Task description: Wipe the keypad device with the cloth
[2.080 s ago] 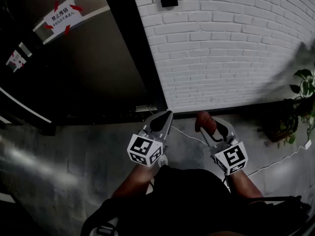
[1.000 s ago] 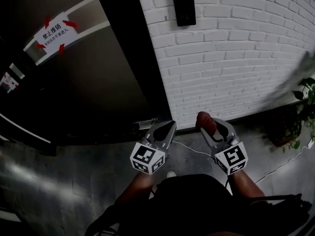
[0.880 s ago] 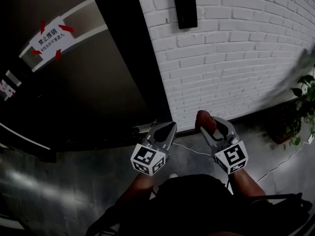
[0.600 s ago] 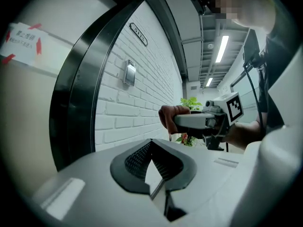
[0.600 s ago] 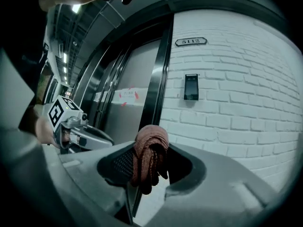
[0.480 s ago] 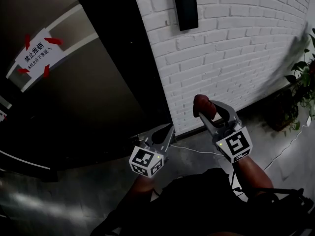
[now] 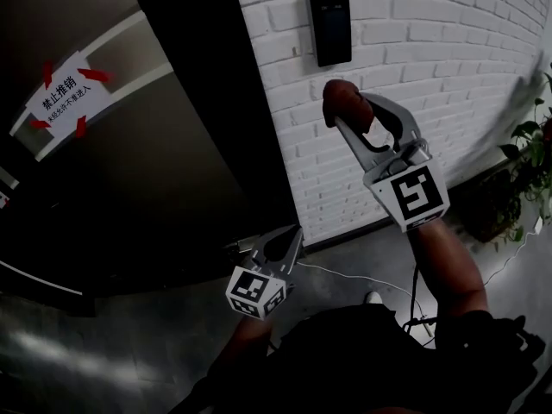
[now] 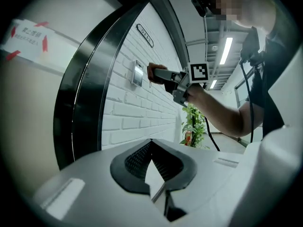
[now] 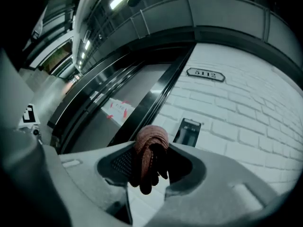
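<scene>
The keypad device point(image 7: 330, 26) is a black panel fixed high on the white brick wall point(image 7: 448, 76). My right gripper point(image 7: 339, 113) is raised just below it, a short gap away, and is shut on a reddish-brown cloth point(image 7: 346, 101). In the right gripper view the bunched cloth point(image 9: 149, 156) fills the jaws, with the keypad device point(image 9: 188, 132) just beyond it to the right. My left gripper point(image 7: 291, 235) hangs low near the door's foot, shut and holding nothing. From the left gripper view, the keypad device point(image 8: 137, 74) and the cloth point(image 8: 152, 72) show close together.
A dark glass door point(image 7: 155, 171) with a white sign with red arrows point(image 7: 65, 88) stands left of the wall. A potted plant point(image 7: 528, 145) is at the right edge. A white cable point(image 7: 345, 272) runs across the grey floor. A room plaque point(image 9: 205, 74) hangs above the keypad.
My right gripper has risen with the cloth from waist height up to just under the keypad device. The left gripper stayed low. The head view tilted up, bringing the keypad into sight.
</scene>
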The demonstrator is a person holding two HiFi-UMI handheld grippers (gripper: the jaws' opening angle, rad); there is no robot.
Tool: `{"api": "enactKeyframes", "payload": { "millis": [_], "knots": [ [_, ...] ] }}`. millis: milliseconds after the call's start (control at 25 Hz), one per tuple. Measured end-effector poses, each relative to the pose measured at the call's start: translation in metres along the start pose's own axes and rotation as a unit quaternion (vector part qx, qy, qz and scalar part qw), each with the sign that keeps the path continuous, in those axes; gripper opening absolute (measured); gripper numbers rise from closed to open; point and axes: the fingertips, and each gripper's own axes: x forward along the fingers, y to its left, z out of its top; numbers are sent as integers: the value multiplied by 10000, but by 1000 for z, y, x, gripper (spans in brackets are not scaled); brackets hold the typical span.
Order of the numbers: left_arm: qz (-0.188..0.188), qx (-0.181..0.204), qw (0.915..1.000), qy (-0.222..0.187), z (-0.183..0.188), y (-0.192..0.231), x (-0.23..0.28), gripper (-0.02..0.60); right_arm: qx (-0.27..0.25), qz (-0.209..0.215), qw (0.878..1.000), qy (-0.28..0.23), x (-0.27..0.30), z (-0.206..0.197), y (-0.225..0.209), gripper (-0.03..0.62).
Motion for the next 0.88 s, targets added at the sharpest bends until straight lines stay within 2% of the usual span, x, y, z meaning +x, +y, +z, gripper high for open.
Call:
{"api": "enactKeyframes", "payload": {
  "millis": [200, 440, 680, 880],
  "knots": [
    [410, -127, 9990, -87, 5, 0, 11, 16, -513, -104, 9978, -397, 36, 29, -45, 144],
    [679, -201, 9974, -116, 4, -11, 21, 17, -548, -258, 9963, -607, 83, 48, -86, 144],
    [966, -69, 9953, -46, -1, -9, 13, 17, -412, -197, 9965, -703, 114, 59, -92, 144],
    [1090, -42, 9940, -59, 2, -4, 9, 17, -503, -163, 9966, -631, 125, 54, -86, 144]
  ]
}}
